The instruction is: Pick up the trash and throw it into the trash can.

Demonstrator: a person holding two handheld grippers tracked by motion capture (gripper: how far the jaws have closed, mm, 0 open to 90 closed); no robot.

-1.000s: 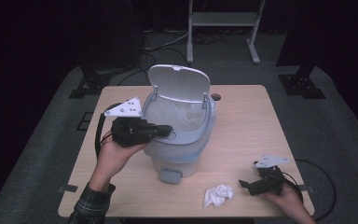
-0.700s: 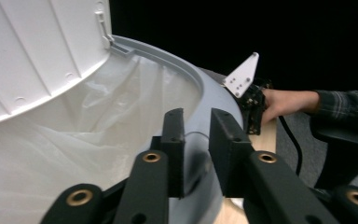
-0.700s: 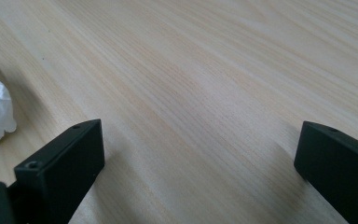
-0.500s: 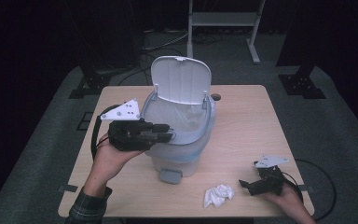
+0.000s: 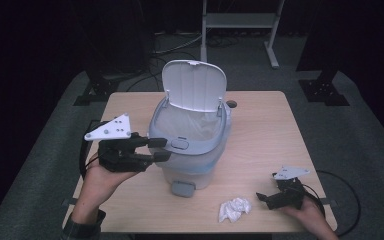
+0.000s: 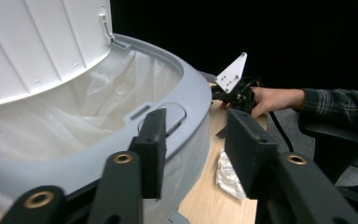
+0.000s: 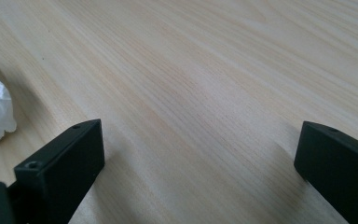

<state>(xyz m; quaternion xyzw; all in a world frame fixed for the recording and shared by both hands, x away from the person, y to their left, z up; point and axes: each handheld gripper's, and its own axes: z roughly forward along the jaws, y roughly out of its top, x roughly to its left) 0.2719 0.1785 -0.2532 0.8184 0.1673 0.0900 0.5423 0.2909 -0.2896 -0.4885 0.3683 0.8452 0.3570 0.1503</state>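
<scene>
At the worktop's [image 5: 260, 125] middle the lidded bin [image 5: 192, 145] stands open to take the crumpled tissue [image 5: 234, 209] near its front. Left gripper [image 5: 159, 149], fingers just opening, empty; right gripper [image 5: 263, 198] wide apart, empty.

1. Left gripper [image 5: 160, 149] pulled back off the bin [image 5: 190, 150] rim, toward the table's left side.
2. Its jaws have just been opening; nothing between them.
3. Lid [image 5: 193, 85] swung further upright.
</scene>
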